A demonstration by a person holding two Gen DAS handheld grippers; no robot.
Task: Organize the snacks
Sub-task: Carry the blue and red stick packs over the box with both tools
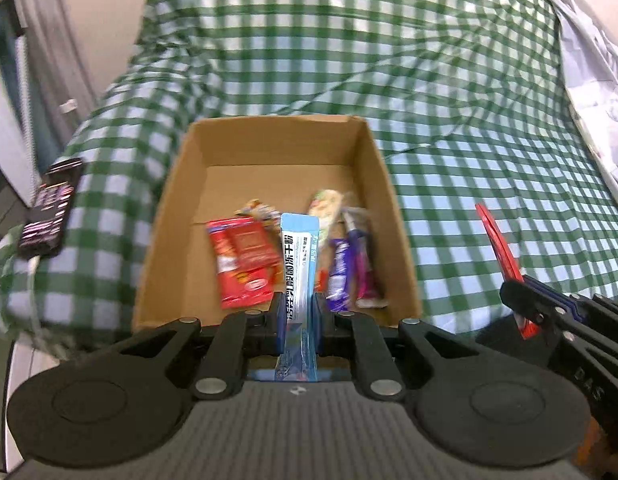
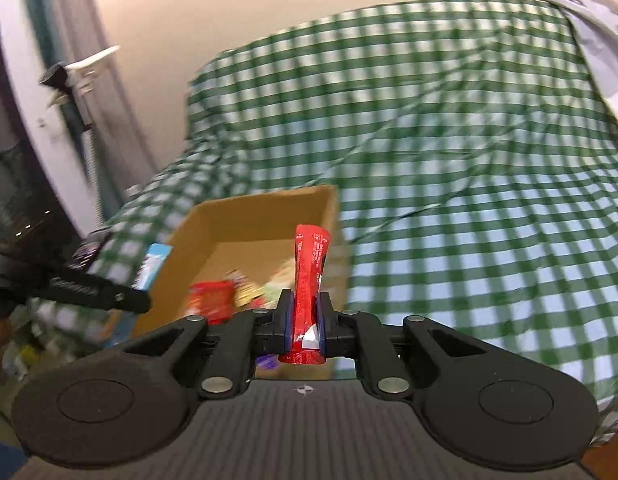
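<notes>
Two snack sticks held over a cardboard box

The left gripper [image 1: 299, 312] is clamped on a blue snack stick [image 1: 299, 264] at lower centre, above the cardboard box [image 1: 181, 216] holding red [image 1: 243, 260] and purple packets [image 1: 339, 268]. The right gripper [image 2: 305, 320] pinches a red snack stick [image 2: 309, 276]. The box sits on a green checked cloth [image 1: 469, 160].

Even indoor light, motion blur, fisheye-bent edges
</notes>
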